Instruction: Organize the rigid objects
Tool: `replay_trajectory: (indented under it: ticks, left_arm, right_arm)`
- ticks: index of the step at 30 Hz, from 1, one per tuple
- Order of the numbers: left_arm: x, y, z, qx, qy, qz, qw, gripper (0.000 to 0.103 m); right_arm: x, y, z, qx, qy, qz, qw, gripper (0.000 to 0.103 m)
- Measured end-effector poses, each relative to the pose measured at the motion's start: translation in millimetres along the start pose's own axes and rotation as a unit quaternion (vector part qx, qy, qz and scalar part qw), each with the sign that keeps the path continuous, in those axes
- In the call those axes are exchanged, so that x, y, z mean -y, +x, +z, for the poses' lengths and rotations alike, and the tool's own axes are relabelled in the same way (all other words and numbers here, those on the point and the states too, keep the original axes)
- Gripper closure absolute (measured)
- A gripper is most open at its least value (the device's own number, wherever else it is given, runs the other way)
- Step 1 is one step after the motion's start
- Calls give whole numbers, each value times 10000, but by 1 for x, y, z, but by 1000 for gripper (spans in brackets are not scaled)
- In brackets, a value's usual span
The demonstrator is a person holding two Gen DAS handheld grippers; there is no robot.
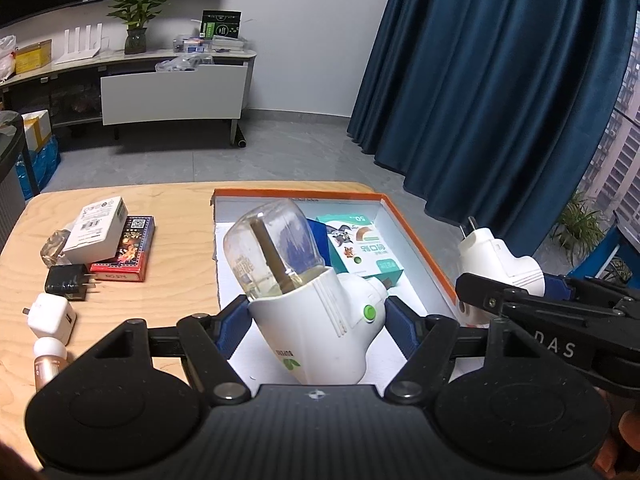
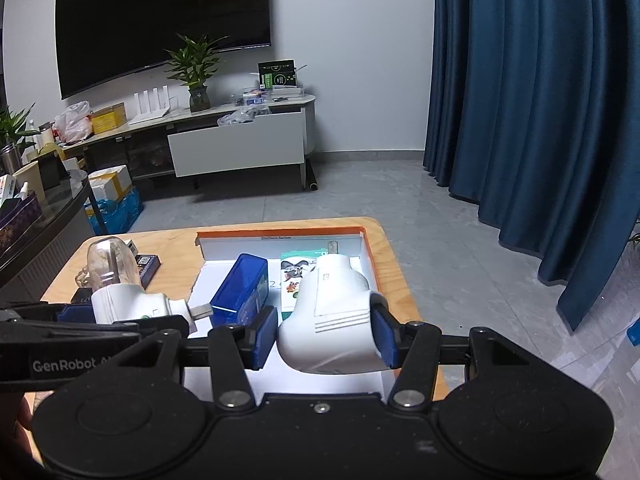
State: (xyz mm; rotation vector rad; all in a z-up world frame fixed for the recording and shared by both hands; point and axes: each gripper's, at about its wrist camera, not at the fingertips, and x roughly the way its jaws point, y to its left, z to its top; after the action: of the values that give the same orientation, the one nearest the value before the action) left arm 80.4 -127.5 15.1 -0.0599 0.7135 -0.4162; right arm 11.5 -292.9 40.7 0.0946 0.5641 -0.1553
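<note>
Over the table (image 1: 120, 208), the left gripper (image 1: 316, 312) is clamping a vaporizer (image 1: 316, 320), bottle tilting up and away, while the right gripper (image 2: 326, 340) is clamping a white plug unit (image 2: 332, 320), both hovering directly above the open box (image 1: 416, 232), the right slightly nearer its far wall.

Black grippers, blue-padded fingers (image 1: 230, 326), silver screws

White plug-in vaporizer with clear bottle (image 1: 280, 276) held tilted above orange-rimmed box (image 1: 420, 240); second white plug-in unit (image 2: 332, 316) held over box's right edge.
</note>
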Motion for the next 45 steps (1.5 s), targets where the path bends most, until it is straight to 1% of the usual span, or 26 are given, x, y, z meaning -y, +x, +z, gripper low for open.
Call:
replay_trajectory:
  ticks: [12, 23, 45]
  left_arm:
    - [6, 3, -4, -49, -12, 3, 10000, 29]
    - [9, 5, -7, -71, -14, -84, 9999, 29]
    - [6, 7, -10, -141, -103, -82, 9998, 29]
  right_arm:
    - [4, 2, -2, -31, 50, -54, 10000, 41]
    - [0, 7, -3, -58, 18, -111, 9999, 41]
    - [-1, 11, -3, -129, -19, -78, 9999, 41]
